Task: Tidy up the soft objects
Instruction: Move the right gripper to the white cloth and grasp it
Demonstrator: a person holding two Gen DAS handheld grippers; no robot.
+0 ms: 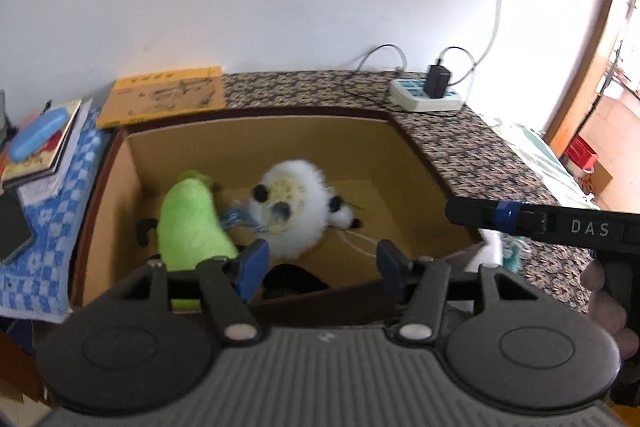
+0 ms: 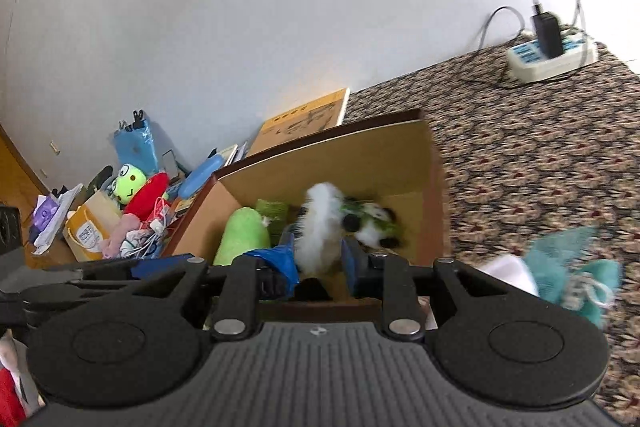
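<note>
Left gripper (image 1: 320, 263) agape above box (image 1: 420, 163) (panda plush (image 1: 292, 211) inside).

Matt cardboard box (image 1: 360, 147), fluffy white plush (image 1: 296, 203) — perhaps synthetic, woven patterned cloth (image 1: 480, 155)

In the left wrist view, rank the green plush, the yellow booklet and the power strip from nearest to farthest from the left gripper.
1. Green plush: in the cardboard box, just beyond the left gripper's left finger.
2. Yellow booklet: behind the box's far left corner, by the wall.
3. Power strip: far right, by the wall; not clearly farther than the booklet.
</note>
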